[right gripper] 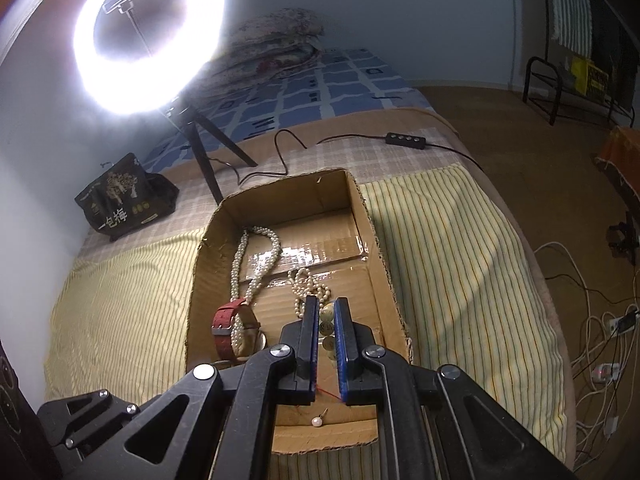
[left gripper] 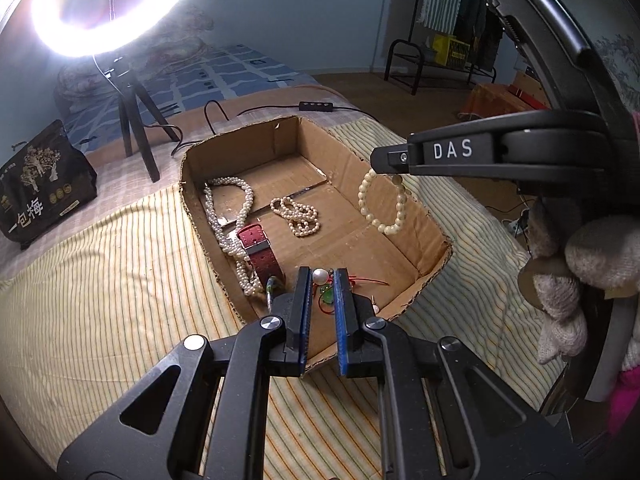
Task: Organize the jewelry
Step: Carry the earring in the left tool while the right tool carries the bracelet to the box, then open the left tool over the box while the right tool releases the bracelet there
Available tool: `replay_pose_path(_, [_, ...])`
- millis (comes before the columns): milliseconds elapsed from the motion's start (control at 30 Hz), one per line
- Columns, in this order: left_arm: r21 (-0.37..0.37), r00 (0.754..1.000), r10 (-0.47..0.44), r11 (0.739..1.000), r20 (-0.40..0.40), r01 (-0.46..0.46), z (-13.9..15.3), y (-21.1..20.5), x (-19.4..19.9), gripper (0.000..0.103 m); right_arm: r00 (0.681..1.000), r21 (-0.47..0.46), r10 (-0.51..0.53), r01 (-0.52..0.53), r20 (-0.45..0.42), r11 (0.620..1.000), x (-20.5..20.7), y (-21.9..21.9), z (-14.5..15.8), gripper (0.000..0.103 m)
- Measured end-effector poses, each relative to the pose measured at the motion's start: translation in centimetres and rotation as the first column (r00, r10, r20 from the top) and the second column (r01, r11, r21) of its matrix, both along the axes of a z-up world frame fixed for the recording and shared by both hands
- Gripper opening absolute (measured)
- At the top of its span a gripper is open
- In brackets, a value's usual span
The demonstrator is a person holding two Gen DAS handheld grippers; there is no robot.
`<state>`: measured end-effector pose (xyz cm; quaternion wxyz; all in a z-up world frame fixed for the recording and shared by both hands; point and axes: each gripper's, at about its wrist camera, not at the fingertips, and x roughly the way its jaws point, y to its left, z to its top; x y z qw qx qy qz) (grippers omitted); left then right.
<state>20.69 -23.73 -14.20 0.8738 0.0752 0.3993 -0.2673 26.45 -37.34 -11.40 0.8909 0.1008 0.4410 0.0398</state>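
A shallow cardboard box (left gripper: 416,216) (right gripper: 384,256) lies on the striped bed cover. In it are a long pearl necklace (left gripper: 232,216) (right gripper: 244,268), a small pearl strand (left gripper: 298,218) (right gripper: 306,282), a red-strapped watch (left gripper: 260,252) (right gripper: 226,330), a pearl pendant on red cord with green beads (left gripper: 320,277) and a pearl earring (right gripper: 318,421). My right gripper (right gripper: 327,326) (left gripper: 382,166) is shut on a cream bead bracelet (left gripper: 384,204) (right gripper: 327,320) that hangs above the box's right side. My left gripper (left gripper: 322,292) hovers over the box's near end, jaws slightly apart around the pendant pearl.
A lit ring light on a black tripod (left gripper: 136,120) (right gripper: 204,152) stands behind the box, its cable and switch (left gripper: 316,106) (right gripper: 406,138) on the bed. A black snack bag (left gripper: 44,184) (right gripper: 124,196) lies at the left. Cables (right gripper: 600,340) lie on the floor at right.
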Motion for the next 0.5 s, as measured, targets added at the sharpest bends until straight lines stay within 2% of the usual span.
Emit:
replay_pose_path(367, [-0.005,1.000,0.001,1.000,-0.011,-0.001,-0.37,-0.35,0.45,0.009,1.000,0.024,-0.004,0.005,-0.014,1.000,0.34,-0.28,-0.61,0.006])
replay_pose_path(433, [-0.004,1.000,0.001,1.000,-0.011,-0.001,-0.37,-0.36,0.43,0.009,1.000,0.030,-0.005,0.006,-0.014,1.000,0.40,-0.31,-0.65,0.010])
replay_pose_path(500, [-0.005,1.000,0.002,1.000,-0.008,-0.002,-0.34,-0.38,0.39,0.009,1.000,0.034,-0.008,0.009,-0.014,0.999,0.38,-0.36,-0.67,0.024])
